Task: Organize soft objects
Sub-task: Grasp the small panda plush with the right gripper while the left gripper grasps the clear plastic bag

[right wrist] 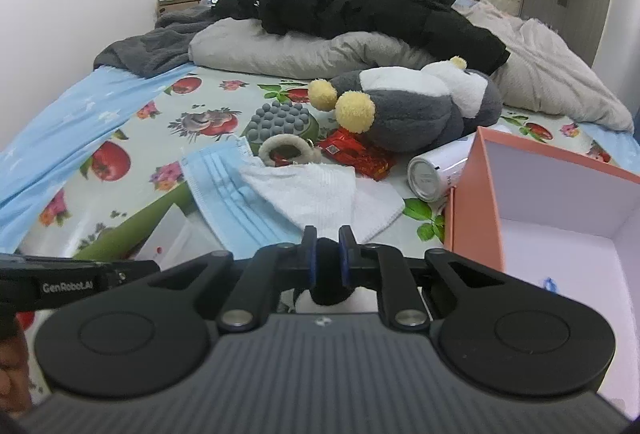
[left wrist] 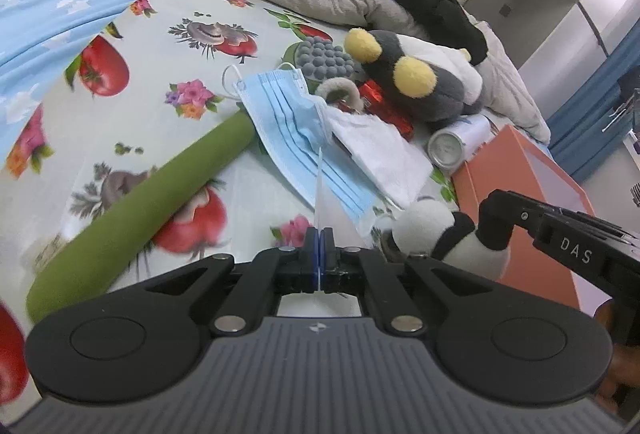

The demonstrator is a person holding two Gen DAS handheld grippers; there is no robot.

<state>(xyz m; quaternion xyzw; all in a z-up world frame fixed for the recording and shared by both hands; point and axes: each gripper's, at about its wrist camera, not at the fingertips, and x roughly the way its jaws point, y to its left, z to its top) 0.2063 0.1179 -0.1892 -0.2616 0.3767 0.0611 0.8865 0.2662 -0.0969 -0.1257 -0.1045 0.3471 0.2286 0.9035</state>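
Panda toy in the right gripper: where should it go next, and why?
Probably swing the right gripper rightward over the open orange cardboard box. Its jaws already pinch the small black-and-white panda plush, and the box right beside it has room.

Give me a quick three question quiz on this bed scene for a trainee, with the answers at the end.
1. True or false: the grey and white plush toy lies inside the orange box.
2. What is the right gripper shut on? A white cloth; B small panda plush; C white can.
3. What colour is the roll whose end the blue face mask covers?
Key: 1 false, the plush toy lies on the bedsheet beside the orange box; 2 B; 3 green.
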